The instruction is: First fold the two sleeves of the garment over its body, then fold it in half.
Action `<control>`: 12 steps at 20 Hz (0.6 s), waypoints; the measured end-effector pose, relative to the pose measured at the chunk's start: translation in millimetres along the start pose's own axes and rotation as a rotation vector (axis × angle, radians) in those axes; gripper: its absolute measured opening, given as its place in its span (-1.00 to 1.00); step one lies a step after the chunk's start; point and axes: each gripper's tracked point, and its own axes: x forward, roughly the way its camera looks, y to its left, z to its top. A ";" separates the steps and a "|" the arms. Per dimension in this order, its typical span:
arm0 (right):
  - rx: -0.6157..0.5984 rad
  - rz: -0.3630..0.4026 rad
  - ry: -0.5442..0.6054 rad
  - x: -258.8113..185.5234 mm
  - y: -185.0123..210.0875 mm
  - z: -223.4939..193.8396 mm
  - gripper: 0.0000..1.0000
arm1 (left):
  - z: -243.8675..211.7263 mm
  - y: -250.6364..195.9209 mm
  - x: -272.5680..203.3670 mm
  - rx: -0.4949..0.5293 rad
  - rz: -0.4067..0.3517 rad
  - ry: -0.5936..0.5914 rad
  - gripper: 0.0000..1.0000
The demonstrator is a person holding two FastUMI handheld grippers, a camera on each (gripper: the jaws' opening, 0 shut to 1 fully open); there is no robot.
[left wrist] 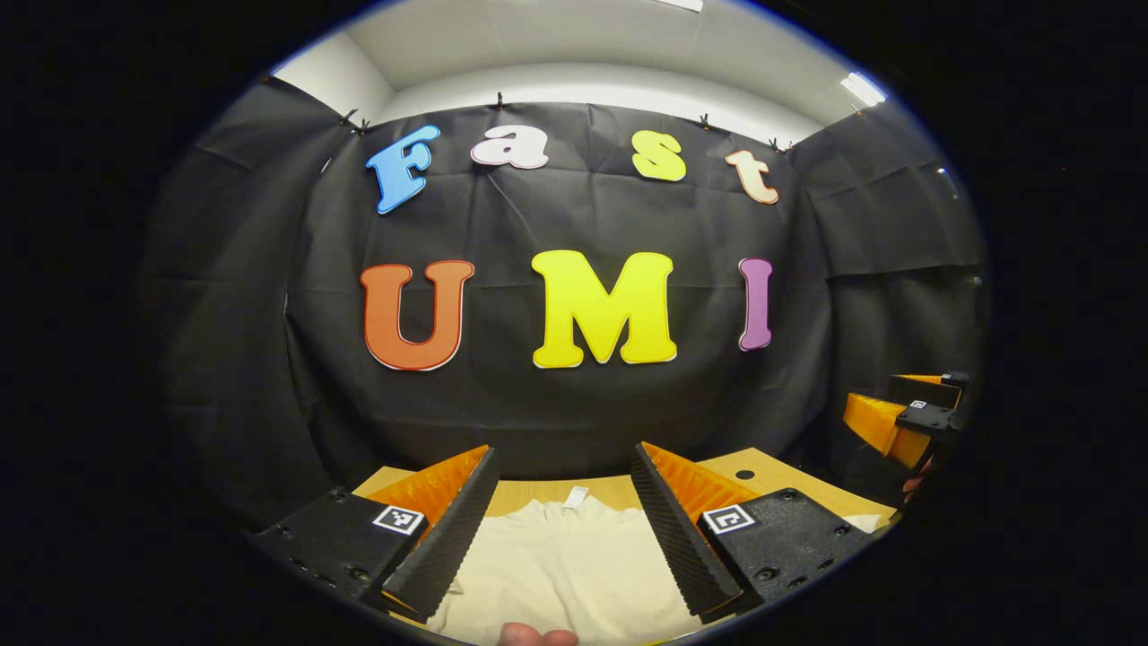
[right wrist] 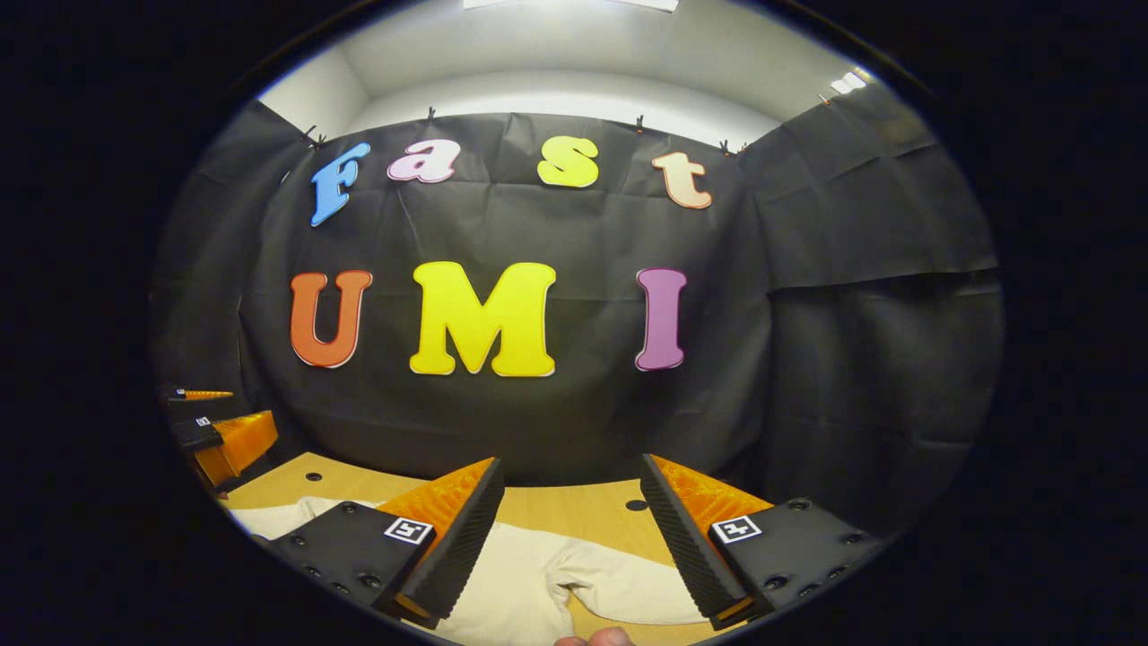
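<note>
Black cloth walls the booth; the cream garment [left wrist: 565,565] lies flat along the bench [right wrist: 574,507] near edge. My left jaws and right jaws gape empty above it — a shallow bite could drop the sleeve [right wrist: 619,583].

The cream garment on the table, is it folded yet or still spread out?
Spread, by what shows: the cream garment lies flat on the wooden table, collar away, and one sleeve sticks out sideways. Its near part is hidden.
</note>
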 end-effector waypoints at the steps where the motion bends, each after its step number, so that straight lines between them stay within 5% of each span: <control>1: -0.005 -0.018 0.021 -0.7 -15.6 -10.1 0.93 | -3.6 -2.6 -0.2 0.001 -0.005 0.010 0.93; 6: -0.017 -0.163 0.134 -8.4 -113.1 -70.8 0.93 | -20.6 -16.1 2.6 0.012 -0.043 0.058 0.93; 12: 0.045 -0.258 0.330 -19.7 -181.2 -165.7 0.94 | -38.4 -34.2 2.2 0.034 -0.064 0.122 0.94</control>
